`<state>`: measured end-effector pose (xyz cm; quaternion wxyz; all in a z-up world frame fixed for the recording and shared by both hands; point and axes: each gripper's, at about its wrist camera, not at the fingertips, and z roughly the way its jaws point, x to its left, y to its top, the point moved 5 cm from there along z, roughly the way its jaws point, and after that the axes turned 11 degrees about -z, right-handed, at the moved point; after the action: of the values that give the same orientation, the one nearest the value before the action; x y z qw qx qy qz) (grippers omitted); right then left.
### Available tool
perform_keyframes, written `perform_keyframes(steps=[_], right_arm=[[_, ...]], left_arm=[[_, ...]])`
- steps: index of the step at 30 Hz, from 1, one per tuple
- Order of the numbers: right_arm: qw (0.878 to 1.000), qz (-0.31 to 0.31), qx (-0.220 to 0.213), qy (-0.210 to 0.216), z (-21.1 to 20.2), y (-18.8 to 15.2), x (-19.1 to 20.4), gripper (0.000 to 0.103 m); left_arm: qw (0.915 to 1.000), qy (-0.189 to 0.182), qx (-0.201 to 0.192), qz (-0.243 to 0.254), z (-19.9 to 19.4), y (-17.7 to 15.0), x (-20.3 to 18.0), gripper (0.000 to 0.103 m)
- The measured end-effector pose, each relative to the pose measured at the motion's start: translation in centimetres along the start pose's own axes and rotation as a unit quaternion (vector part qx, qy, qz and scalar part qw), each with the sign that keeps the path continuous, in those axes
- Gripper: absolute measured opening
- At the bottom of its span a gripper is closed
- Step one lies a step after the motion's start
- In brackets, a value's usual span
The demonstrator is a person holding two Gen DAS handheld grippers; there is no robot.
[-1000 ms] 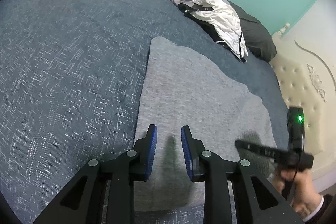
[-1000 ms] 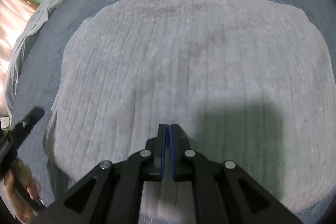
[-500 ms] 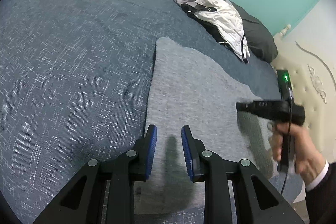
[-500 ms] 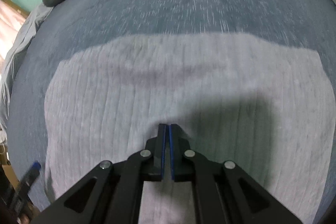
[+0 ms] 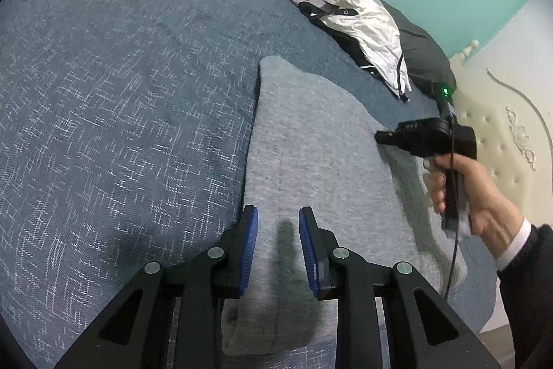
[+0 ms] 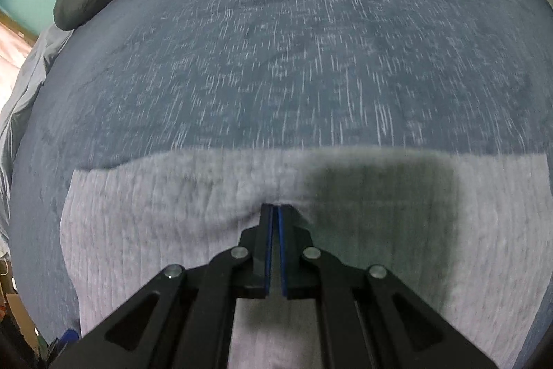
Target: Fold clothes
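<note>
Fingers of two grippers above one grey garment.

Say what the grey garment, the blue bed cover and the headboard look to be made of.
Grey garment: soft knit, probably cotton or a wool blend; matte, with fine vertical ribs in the right wrist view.
Blue bed cover: woven textile, matte, with flecked white threads in a crosshatch.
Headboard: cream padding, likely faux leather; button tufts and a slight sheen, with carved scrollwork.
</note>
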<state>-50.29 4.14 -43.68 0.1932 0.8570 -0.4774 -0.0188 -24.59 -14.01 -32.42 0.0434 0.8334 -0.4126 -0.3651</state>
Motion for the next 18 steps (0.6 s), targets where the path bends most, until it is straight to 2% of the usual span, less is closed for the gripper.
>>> perform_keyframes(steps=[6,8,12,18], right_arm=[[1.000,0.002,-0.005,0.004,1.5,3.5,-0.2,0.002],[1.000,0.002,-0.019,0.010,1.7,4.8,0.3,0.002],[0.999,0.000,-0.032,0.025,-0.1,4.8,0.3,0.002],[0.999,-0.018,0.004,0.032,0.3,3.3,0.7,0.002]], left_arm=[[1.0000,0.001,0.006,0.002,0.3,-0.4,0.0,0.027],[1.0000,0.000,0.005,0.003,0.2,-0.4,-0.1,0.027],[1.0000,-0.002,0.004,0.002,0.1,-0.3,-0.1,0.027],[1.0000,-0.004,0.004,0.002,0.2,-0.1,-0.2,0.027]])
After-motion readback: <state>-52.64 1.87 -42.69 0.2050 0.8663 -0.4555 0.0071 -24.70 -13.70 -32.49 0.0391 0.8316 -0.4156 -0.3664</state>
